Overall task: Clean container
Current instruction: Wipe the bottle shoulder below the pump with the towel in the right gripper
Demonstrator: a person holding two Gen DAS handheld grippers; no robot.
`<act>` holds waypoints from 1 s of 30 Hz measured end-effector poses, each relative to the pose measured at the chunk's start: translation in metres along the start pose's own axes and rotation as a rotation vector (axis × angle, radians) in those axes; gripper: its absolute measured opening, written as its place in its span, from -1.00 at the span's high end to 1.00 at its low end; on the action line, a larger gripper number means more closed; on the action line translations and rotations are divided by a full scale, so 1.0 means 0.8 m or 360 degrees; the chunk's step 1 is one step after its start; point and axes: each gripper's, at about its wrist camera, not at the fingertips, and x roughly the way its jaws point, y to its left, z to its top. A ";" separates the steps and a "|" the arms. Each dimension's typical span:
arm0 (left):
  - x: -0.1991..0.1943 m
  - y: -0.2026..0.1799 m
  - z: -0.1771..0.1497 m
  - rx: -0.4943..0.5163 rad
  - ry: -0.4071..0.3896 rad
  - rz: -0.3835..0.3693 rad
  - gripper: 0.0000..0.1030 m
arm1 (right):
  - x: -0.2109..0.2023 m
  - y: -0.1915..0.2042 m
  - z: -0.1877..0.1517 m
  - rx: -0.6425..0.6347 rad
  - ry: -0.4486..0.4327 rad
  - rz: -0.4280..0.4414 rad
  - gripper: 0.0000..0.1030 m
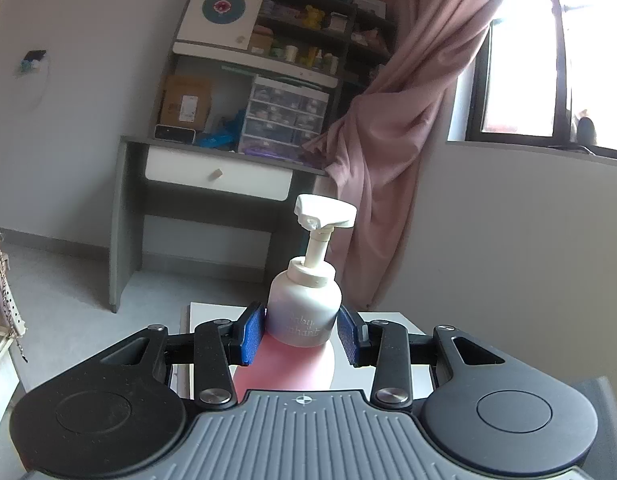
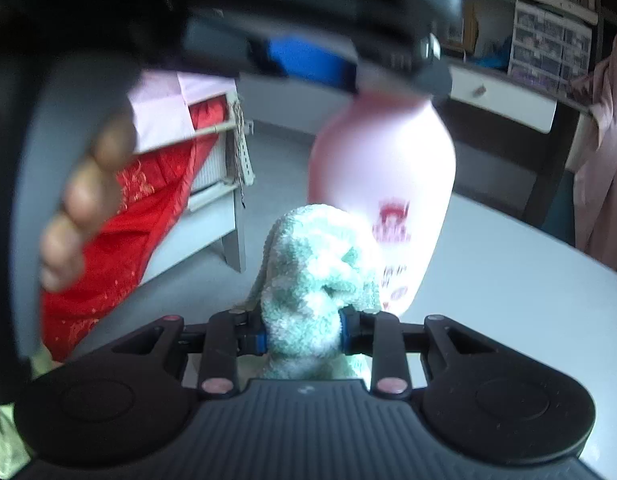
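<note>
My left gripper is shut on a pink pump bottle with a white shoulder and a white pump head, held upright above the table. In the right wrist view the same bottle hangs from the left gripper's blue pads, blurred. My right gripper is shut on a bunched pale green fluffy cloth. The cloth is pressed against the bottle's lower left side, beside its red label.
A white table lies under both grippers. A grey desk with a white drawer and cluttered shelves stands behind. A pink curtain hangs right of it. Red fabric drapes over furniture at left.
</note>
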 end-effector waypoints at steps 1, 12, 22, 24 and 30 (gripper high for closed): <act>0.000 -0.001 0.000 0.0003 0.0000 0.0000 0.22 | 0.004 -0.001 -0.002 0.0007 0.0014 0.0001 0.40; 0.002 -0.014 -0.002 -0.0008 -0.0002 0.0009 0.21 | -0.013 -0.007 0.006 0.0033 -0.0074 -0.0018 0.40; 0.004 -0.023 -0.002 -0.0015 -0.0005 0.0021 0.22 | -0.052 -0.001 0.022 0.0021 -0.0293 -0.0174 0.40; 0.004 -0.025 -0.003 -0.0011 -0.0004 0.0020 0.22 | -0.054 0.001 0.021 0.0001 -0.0302 -0.0199 0.40; 0.003 -0.026 -0.003 -0.0002 -0.0004 0.0015 0.22 | -0.036 0.003 0.015 0.0001 -0.0224 -0.0201 0.40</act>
